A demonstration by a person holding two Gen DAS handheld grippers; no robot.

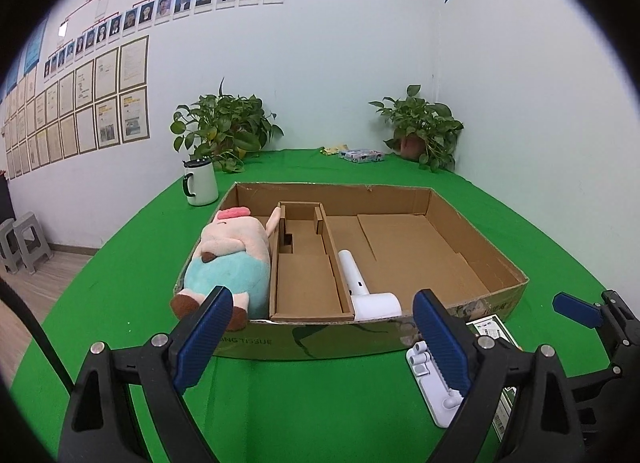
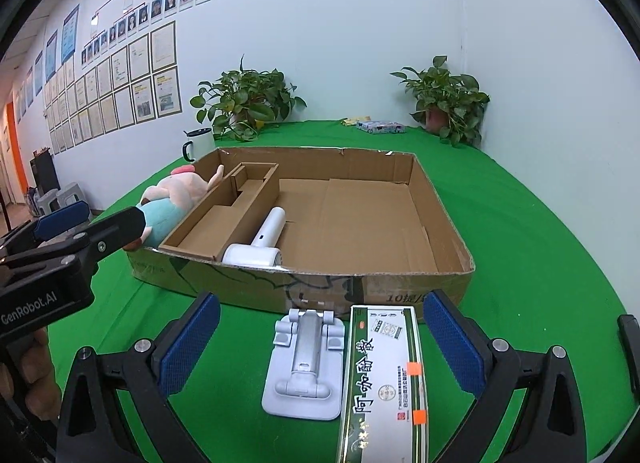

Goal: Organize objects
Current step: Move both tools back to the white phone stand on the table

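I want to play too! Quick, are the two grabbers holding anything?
Left gripper: open, holding nothing.
Right gripper: open, holding nothing; the phone stand lies untouched between its fingers.

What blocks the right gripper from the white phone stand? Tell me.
Nothing visible does. The right gripper is open with the white phone stand lying flat on the green cloth between its fingers. The long green-and-white box lies close along the stand's right side, so a grab could catch both.
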